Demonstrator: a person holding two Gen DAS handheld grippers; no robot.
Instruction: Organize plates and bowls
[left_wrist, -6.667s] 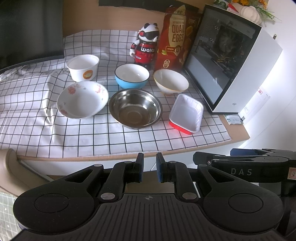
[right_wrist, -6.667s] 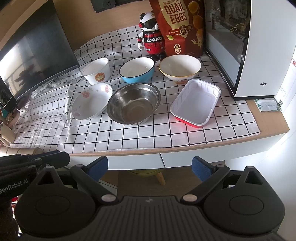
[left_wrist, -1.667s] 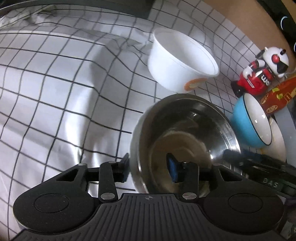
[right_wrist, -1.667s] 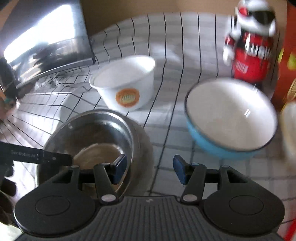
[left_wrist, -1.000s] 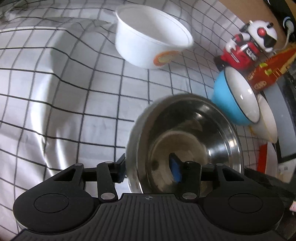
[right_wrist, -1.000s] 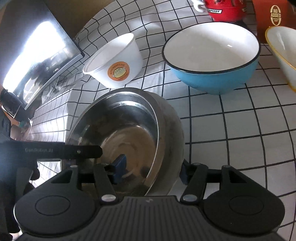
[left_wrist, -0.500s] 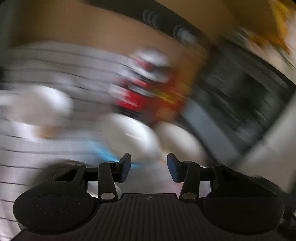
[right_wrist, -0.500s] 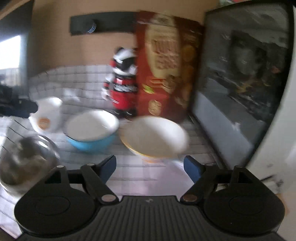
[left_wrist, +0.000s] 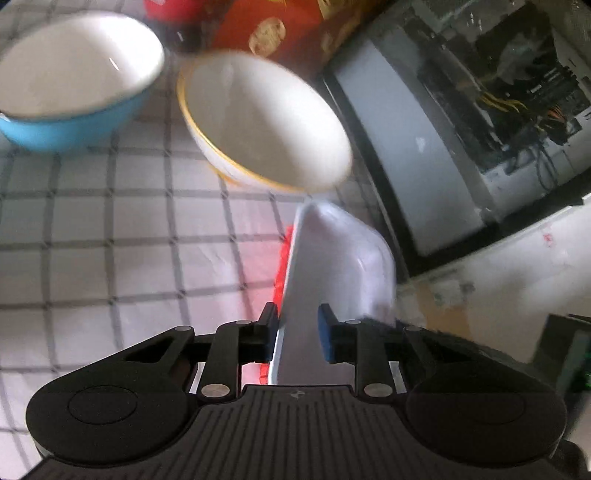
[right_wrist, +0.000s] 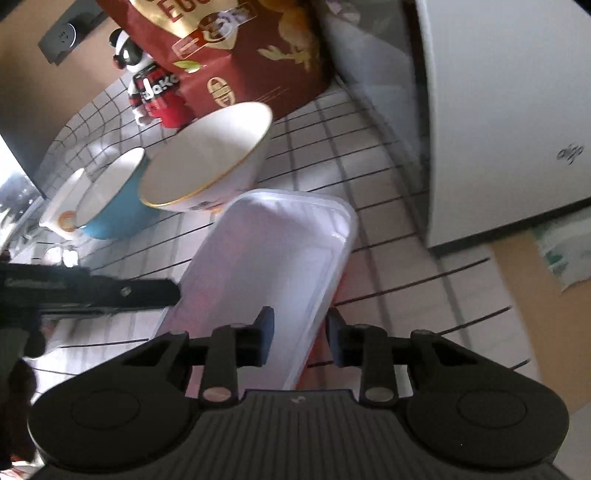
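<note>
A white rectangular tray with a red underside (left_wrist: 332, 266) lies on the checked cloth; it also shows in the right wrist view (right_wrist: 269, 258). My left gripper (left_wrist: 298, 334) straddles its left rim, jaws close on both sides of the wall. My right gripper (right_wrist: 300, 334) straddles its right rim the same way. A cream bowl with a gold rim (left_wrist: 262, 122) (right_wrist: 207, 162) stands just beyond the tray. A blue bowl (left_wrist: 74, 81) (right_wrist: 110, 199) stands left of it. A white paper cup (right_wrist: 61, 214) is further left.
A white computer case with a glass side (left_wrist: 461, 122) (right_wrist: 498, 110) stands right of the tray. A red snack bag (right_wrist: 229, 48) and a toy figure (right_wrist: 155, 96) stand at the back. The left gripper's body (right_wrist: 85, 288) reaches in from the left.
Both grippers left the steel bowl at the left, swung right, and now sit over the two long rims of the white tray with narrower jaws.
</note>
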